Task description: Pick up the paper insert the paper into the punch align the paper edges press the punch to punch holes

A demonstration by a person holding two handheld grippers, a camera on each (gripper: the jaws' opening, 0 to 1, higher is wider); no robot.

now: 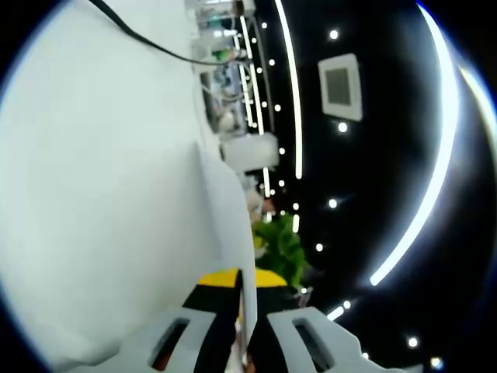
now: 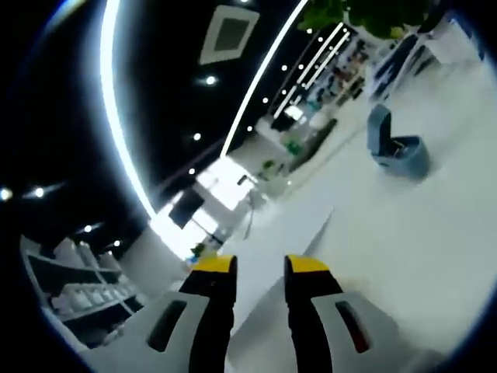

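In the left gripper view a white paper sheet [image 1: 227, 210] stands edge-on, rising from between the yellow-tipped jaws of my left gripper [image 1: 245, 281], which is shut on its near edge. The view is rolled, so the white table [image 1: 101, 194] runs up the left side. In the right gripper view my right gripper [image 2: 260, 268] is open, its jaws well apart. The same white paper sheet [image 2: 291, 233] stretches ahead through the gap, and whether it touches either jaw I cannot tell. The blue hole punch [image 2: 397, 149] sits on the white table [image 2: 419, 233], far ahead to the right, apart from both grippers.
A black cable [image 1: 147, 40] crosses the table in the left gripper view. Shelves and counters [image 1: 229, 70] line the far side, with a green plant [image 1: 281, 247] past the table's end. Dark ceiling with light strips [image 2: 116, 140] lies beyond.
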